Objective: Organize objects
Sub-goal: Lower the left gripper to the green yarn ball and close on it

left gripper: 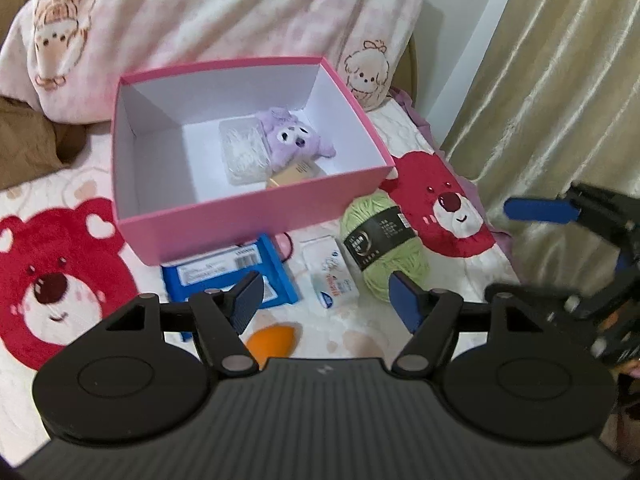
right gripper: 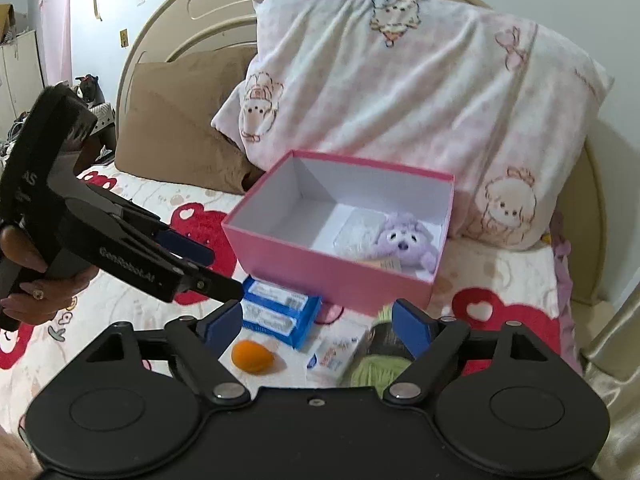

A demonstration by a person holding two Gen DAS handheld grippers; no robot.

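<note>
An open pink box (left gripper: 224,216) (right gripper: 320,276) stands on the bed and holds a purple plush toy (left gripper: 294,136) (right gripper: 404,242), a clear packet (left gripper: 244,152) (right gripper: 360,232) and a tan item under the plush. In front of the box lie a blue packet (left gripper: 224,272) (right gripper: 280,312), a white and blue carton (left gripper: 332,276) (right gripper: 334,354), a green yarn ball (left gripper: 384,240) (right gripper: 380,366) and an orange sponge (left gripper: 274,338) (right gripper: 252,354). My left gripper (left gripper: 326,304) is open and empty above the carton. My right gripper (right gripper: 318,328) is open and empty above these items.
A pink cartoon pillow (right gripper: 400,92) and a brown pillow (right gripper: 176,120) lean on the headboard behind the box. The bedspread (left gripper: 60,280) has red bear prints. A curtain (left gripper: 540,80) hangs at the right. The other gripper shows in each view (left gripper: 576,216) (right gripper: 120,248).
</note>
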